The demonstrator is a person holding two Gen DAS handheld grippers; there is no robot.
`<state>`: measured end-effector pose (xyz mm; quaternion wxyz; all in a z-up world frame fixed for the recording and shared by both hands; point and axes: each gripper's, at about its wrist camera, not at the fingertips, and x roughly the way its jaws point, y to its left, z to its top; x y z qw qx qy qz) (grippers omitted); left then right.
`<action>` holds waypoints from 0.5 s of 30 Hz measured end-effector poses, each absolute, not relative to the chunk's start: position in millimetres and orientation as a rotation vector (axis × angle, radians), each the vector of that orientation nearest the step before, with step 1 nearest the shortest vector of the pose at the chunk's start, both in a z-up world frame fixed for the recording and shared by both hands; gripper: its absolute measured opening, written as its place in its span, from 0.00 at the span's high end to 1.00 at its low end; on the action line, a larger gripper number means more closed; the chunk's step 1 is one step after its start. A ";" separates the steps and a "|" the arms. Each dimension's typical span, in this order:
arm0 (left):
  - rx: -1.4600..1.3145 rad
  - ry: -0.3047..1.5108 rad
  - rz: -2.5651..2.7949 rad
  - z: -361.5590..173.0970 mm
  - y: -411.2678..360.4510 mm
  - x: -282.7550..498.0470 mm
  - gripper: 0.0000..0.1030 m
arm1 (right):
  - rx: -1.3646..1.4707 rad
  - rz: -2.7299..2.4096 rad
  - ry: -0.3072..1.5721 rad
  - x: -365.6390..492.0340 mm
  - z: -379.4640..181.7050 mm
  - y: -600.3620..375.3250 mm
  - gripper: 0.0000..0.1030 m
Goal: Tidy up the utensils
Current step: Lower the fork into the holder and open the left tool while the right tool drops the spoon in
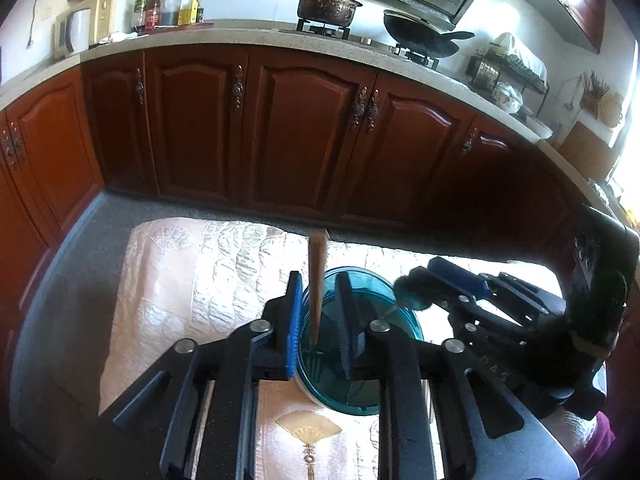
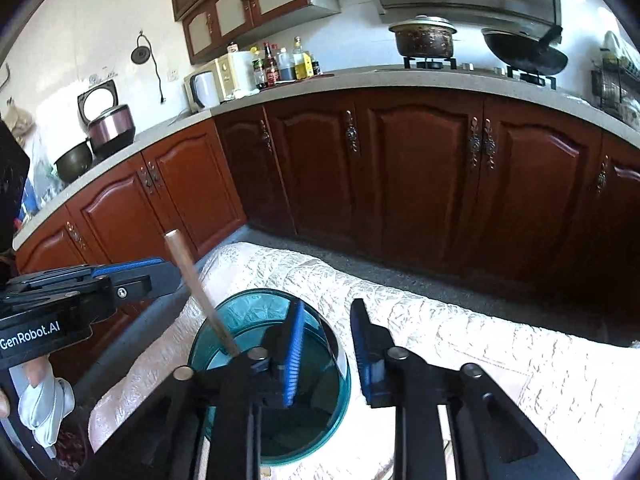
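A teal translucent cup (image 1: pixel 360 360) stands on a white embossed cloth; it also shows in the right wrist view (image 2: pixel 276 364). A wooden-handled fork (image 1: pixel 317 280) stands in the cup, tines down, handle up; it leans left in the right wrist view (image 2: pixel 196 284). My left gripper (image 1: pixel 318 320) is open, its fingers on either side of the handle without touching it. My right gripper (image 2: pixel 326 356) is open over the cup's right rim, one finger inside the rim and one outside. The right gripper also shows in the left wrist view (image 1: pixel 452 280).
The white cloth (image 1: pixel 192 280) covers a low table. Dark wooden cabinets (image 1: pixel 304 128) run behind under a stone counter with bottles (image 1: pixel 168 4), a pot (image 1: pixel 328 4) and a wok (image 1: pixel 420 36). A rice cooker (image 2: pixel 108 124) stands at the left.
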<state>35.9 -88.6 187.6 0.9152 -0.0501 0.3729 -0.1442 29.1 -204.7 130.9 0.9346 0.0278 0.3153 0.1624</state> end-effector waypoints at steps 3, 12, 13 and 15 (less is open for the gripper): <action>-0.108 0.766 -0.302 189.6 -88.0 29.9 0.74 | 0.066 0.326 0.645 23.5 133.1 -208.7 0.78; -0.093 0.769 -0.296 183.9 -90.5 6.8 0.65 | 0.085 0.301 0.653 -4.6 136.1 -216.6 0.74; -0.088 0.770 -0.291 182.5 -91.4 3.7 0.64 | 0.087 0.296 0.655 -7.7 136.7 -217.5 0.73; -0.077 0.772 -0.281 179.7 -93.6 -1.9 0.61 | 0.096 0.286 0.663 -15.4 137.7 -219.5 0.72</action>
